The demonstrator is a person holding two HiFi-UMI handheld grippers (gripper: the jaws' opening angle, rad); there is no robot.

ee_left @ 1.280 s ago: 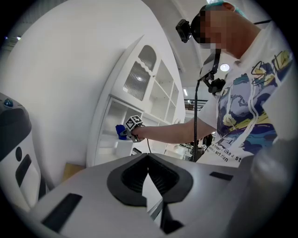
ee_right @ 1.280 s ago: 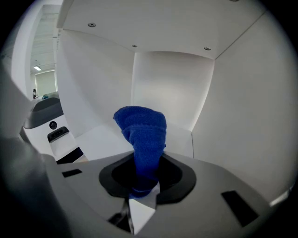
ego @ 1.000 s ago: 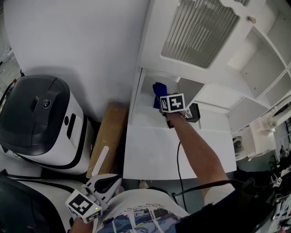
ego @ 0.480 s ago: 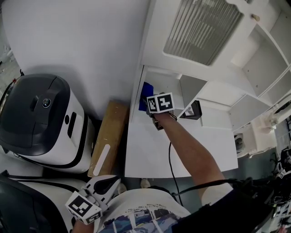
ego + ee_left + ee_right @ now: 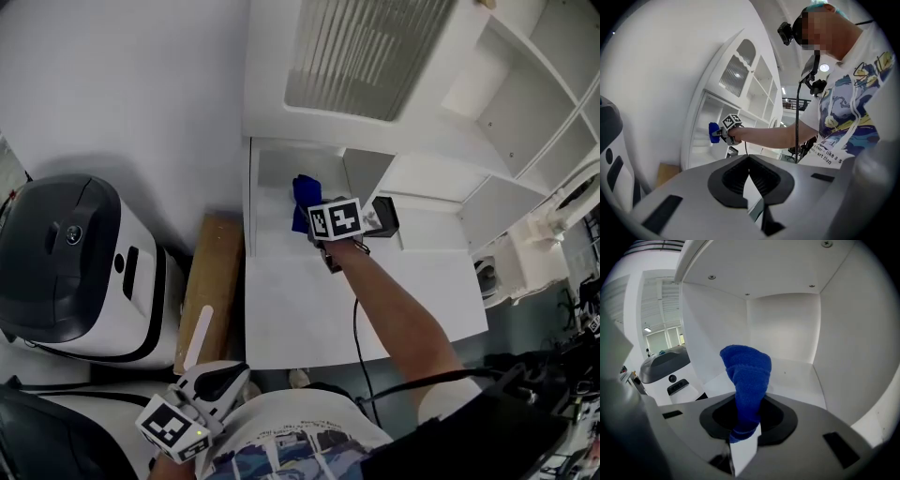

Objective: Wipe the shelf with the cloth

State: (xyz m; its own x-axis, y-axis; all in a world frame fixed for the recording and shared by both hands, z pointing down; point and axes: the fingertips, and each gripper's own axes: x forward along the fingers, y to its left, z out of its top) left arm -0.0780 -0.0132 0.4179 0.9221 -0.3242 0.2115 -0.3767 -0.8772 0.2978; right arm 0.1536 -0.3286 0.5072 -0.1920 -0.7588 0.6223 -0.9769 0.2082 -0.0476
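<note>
The blue cloth is bunched and held up inside the lowest white shelf cubby. My right gripper is shut on it, reaching in over the shelf floor. In the right gripper view the cloth rises from between the jaws of that gripper in front of the cubby's back wall. My left gripper hangs low by the person's shirt, far from the shelf, its jaws together with nothing held. The left gripper view shows its jaws and, far off, the cloth.
A white counter runs below the cubby, with a small black box on it. A black-and-white appliance and a brown board stand at the left. A louvred door and open shelves rise above.
The right gripper swept the cloth left to the cubby's left wall, then back toward the middle. The head view shifted. The left gripper stayed put.
</note>
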